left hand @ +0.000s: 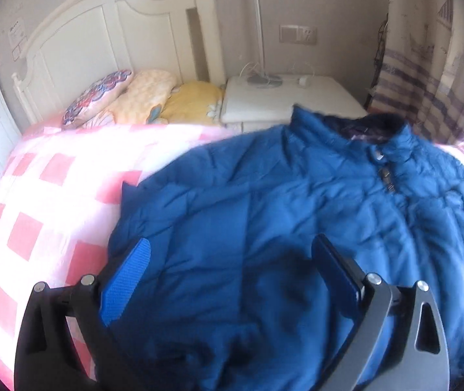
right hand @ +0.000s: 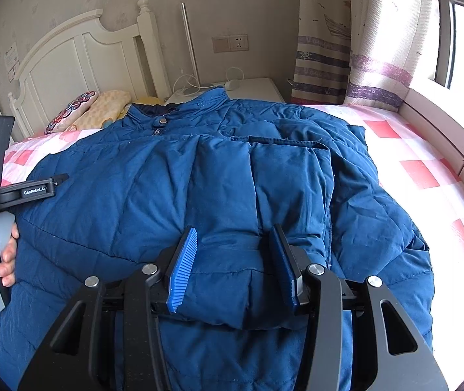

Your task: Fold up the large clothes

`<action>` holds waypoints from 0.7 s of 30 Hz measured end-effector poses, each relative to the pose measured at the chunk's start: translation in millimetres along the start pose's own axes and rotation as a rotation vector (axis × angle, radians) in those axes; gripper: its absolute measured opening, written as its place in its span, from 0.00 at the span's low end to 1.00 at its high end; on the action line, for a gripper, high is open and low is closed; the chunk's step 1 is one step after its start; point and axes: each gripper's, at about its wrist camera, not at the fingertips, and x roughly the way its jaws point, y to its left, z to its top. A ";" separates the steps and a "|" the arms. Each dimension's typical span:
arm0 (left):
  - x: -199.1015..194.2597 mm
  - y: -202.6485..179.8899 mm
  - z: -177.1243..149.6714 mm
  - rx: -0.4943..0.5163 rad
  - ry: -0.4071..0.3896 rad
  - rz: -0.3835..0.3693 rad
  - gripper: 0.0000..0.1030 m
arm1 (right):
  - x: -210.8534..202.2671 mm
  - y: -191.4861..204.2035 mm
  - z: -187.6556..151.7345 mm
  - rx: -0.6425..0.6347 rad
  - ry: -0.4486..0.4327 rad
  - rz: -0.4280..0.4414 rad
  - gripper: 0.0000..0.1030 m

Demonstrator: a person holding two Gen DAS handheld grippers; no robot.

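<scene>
Your left gripper (left hand: 232,257) hung spread wide above the jacket (left hand: 297,211), gripping nothing. Your right gripper (right hand: 235,244) pinched the sleeve (right hand: 258,189) folded across the jacket's front. The jacket lay collar-up on the checked bed (left hand: 36,195).

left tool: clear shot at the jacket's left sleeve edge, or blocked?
Probably yes. The left tool hangs open right over the blue jacket, nothing between. The right tool grips the folded sleeve on the other side.
</scene>
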 end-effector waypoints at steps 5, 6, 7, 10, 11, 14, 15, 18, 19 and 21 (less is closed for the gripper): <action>10.4 6.1 -8.8 -0.012 0.009 -0.026 0.98 | -6.1 5.9 18.5 -0.034 0.044 -0.002 0.49; 10.7 5.9 -9.2 -0.012 0.007 -0.023 0.98 | -10.7 8.0 28.0 -0.037 0.018 -0.007 0.49; 9.9 6.8 -9.6 -0.015 0.004 -0.024 0.98 | -16.0 11.9 37.5 -0.041 -0.021 -0.019 0.49; 9.0 8.7 -11.0 -0.020 -0.002 -0.029 0.98 | -14.5 30.6 65.1 -0.080 -0.064 -0.005 0.49; 8.7 8.8 -11.1 -0.019 -0.004 -0.026 0.98 | -7.7 37.6 72.0 -0.105 -0.060 -0.003 0.50; 8.7 6.3 -11.2 -0.017 -0.006 -0.022 0.98 | 30.8 48.4 79.8 -0.151 0.023 -0.034 0.52; 8.6 6.3 -11.3 -0.018 -0.006 -0.023 0.98 | 45.9 47.3 78.2 -0.154 0.059 -0.046 0.52; 8.4 6.4 -11.4 -0.020 -0.007 -0.026 0.98 | 69.5 44.5 64.3 -0.190 0.057 -0.057 0.60; 7.9 6.7 -11.4 -0.020 -0.008 -0.027 0.98 | 67.9 44.4 62.8 -0.187 0.056 -0.058 0.60; 8.1 7.5 -10.7 -0.021 -0.009 -0.029 0.98 | 61.1 43.9 64.4 -0.193 0.070 -0.050 0.60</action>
